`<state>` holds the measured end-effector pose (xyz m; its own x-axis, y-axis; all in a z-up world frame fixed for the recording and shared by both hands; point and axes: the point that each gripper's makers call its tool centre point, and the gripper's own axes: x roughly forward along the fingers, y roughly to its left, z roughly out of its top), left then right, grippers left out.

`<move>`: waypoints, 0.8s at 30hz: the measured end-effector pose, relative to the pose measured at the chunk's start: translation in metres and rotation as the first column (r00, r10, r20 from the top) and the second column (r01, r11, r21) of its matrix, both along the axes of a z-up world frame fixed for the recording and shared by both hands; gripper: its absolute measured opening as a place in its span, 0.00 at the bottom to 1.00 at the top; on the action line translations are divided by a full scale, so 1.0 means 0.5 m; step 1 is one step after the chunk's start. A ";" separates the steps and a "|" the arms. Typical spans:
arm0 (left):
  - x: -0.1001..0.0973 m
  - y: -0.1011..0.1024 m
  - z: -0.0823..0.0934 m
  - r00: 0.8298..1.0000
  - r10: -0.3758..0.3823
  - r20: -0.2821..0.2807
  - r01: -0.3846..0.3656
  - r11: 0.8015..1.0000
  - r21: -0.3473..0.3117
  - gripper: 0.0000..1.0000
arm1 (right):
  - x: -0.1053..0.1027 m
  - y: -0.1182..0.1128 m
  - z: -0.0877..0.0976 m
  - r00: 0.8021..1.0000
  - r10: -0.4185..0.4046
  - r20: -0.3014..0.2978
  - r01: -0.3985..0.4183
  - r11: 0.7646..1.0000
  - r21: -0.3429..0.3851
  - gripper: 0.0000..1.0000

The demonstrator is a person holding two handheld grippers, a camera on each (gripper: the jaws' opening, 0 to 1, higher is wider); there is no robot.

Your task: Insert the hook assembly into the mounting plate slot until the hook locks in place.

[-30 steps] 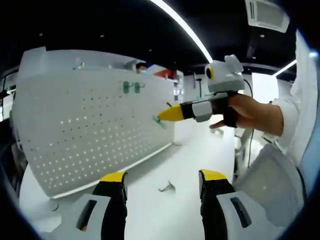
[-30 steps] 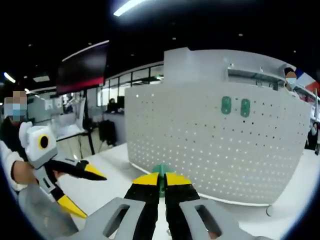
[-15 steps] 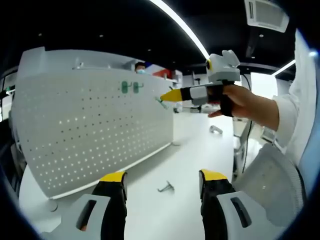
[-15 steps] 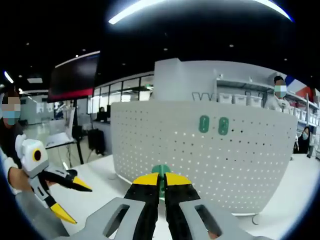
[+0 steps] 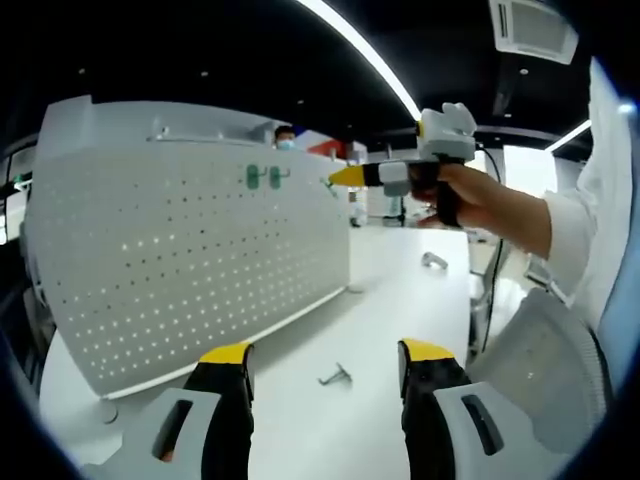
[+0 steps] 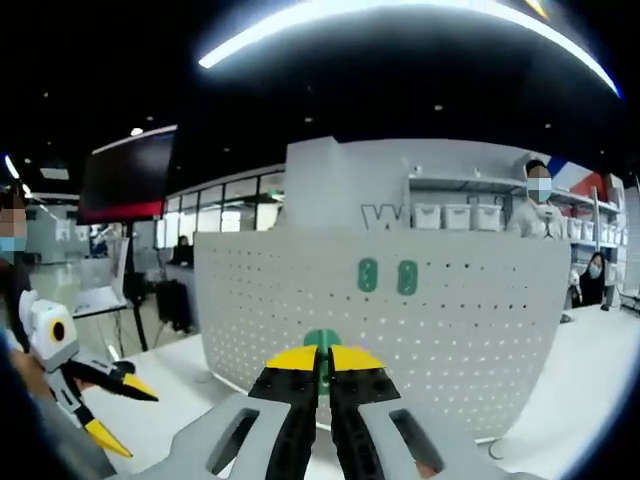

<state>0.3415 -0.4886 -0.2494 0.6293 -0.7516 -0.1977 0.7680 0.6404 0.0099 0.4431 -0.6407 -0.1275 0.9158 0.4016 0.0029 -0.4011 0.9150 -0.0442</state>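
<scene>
The white perforated mounting plate stands upright on the white table. Two green hook pieces sit side by side in its upper rows. My right gripper is shut on another green hook piece, held in the air in front of the plate and apart from it. In the left gripper view the right gripper is level with the two mounted pieces, just right of them. My left gripper is open and holds nothing, low over the table.
A loose metal hook lies on the table between my left jaws, and another metal hook lies farther back. A grey chair back is at the right. A person stands behind the plate near shelves with bins.
The right gripper has risen with the green hook piece from mid-height of the plate to the level of the two mounted pieces. The left gripper has stayed put.
</scene>
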 end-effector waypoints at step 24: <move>-0.003 -0.004 -0.002 1.000 -0.007 0.000 0.007 1.000 0.007 0.60 | 0.065 -0.123 0.116 0.969 -0.184 0.166 0.172 0.981 0.086 0.01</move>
<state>0.3402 -0.4905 -0.2502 0.6242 -0.7544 -0.2032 0.7722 0.6352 0.0141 0.4757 -0.7023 -0.0694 0.9558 0.2251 0.1894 -0.2233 0.9743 -0.0311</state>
